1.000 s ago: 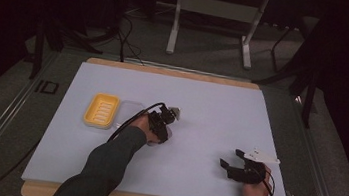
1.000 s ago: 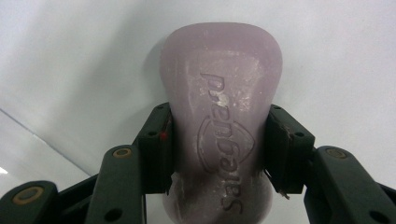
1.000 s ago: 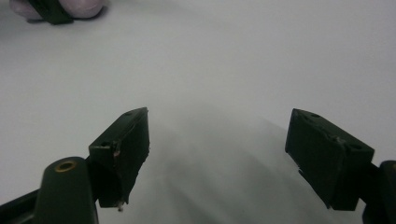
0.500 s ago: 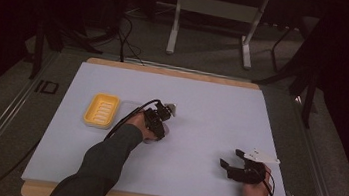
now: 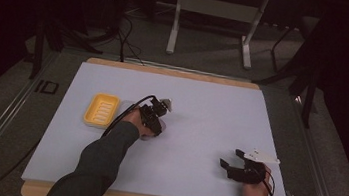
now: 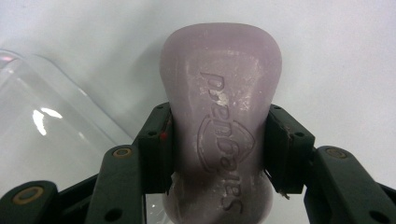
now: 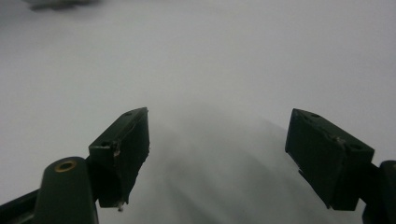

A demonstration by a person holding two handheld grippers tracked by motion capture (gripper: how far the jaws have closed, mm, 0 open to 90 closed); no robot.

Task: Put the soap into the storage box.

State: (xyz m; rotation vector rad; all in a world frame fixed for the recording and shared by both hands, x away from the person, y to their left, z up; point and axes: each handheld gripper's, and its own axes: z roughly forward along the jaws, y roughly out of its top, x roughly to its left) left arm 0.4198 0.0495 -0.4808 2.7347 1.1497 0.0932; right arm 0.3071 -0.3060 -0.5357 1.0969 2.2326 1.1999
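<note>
The lilac soap bar sits clamped across its narrow waist between the jaws of the left gripper, near the middle of the white table, slightly toward its left edge. Its long axis runs straight along the jaws, rounded end pointing away from the hand, embossed face up. A clear plastic lid lies just beside it. The yellow soap dish waits near the left edge, close to the gripper. This looks like the carry step: next the bar likely needs moving over the dish, its length lined up with the dish's length, then lowering before release. The right gripper rests near the table's front right corner, jaws apart and holding nothing.
</note>
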